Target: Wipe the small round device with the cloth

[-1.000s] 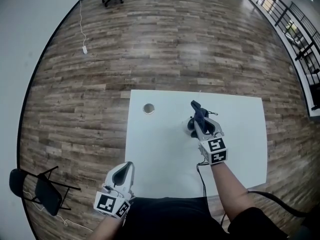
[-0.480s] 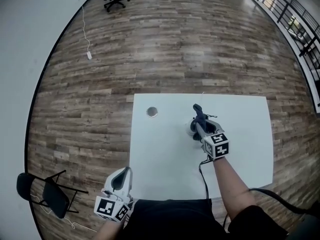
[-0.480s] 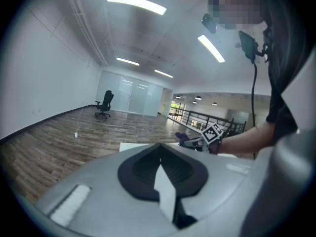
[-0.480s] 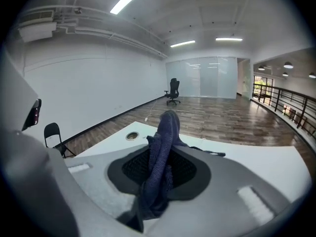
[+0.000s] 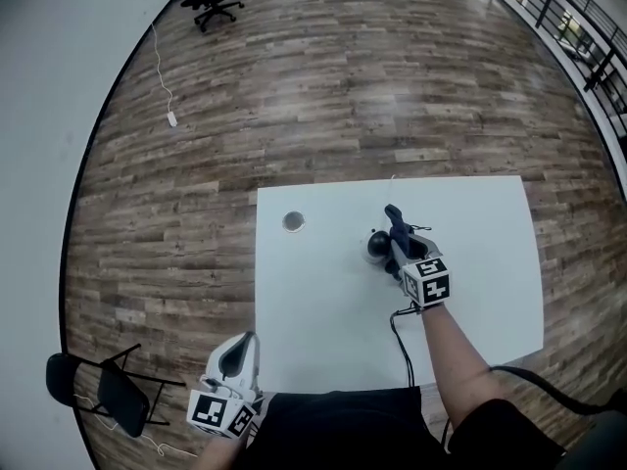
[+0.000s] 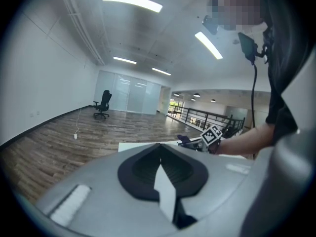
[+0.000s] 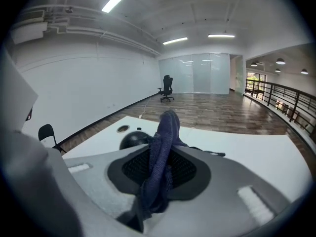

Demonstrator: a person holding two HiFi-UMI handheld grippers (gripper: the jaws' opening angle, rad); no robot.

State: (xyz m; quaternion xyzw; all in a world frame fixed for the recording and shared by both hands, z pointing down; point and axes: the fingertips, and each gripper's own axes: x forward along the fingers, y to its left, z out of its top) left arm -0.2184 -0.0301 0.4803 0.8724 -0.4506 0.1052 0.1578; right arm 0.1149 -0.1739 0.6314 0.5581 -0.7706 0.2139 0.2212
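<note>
Two claws: one working, one idling.
Right claw (image 7: 159, 181): pinching the blue cloth (image 7: 162, 147) tight, holding it just beside the round device (image 7: 132, 139) for wiping.
Left claw (image 6: 160, 177): closed, empty, resting by the tabletop (image 5: 313, 311) edge.

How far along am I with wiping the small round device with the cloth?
Done: the cloth is picked up, clamped in the right gripper. In hand: it is beside the black round device on the white table; contact can't be confirmed. Remaining: the wiping itself. The left gripper is shut and empty.
</note>
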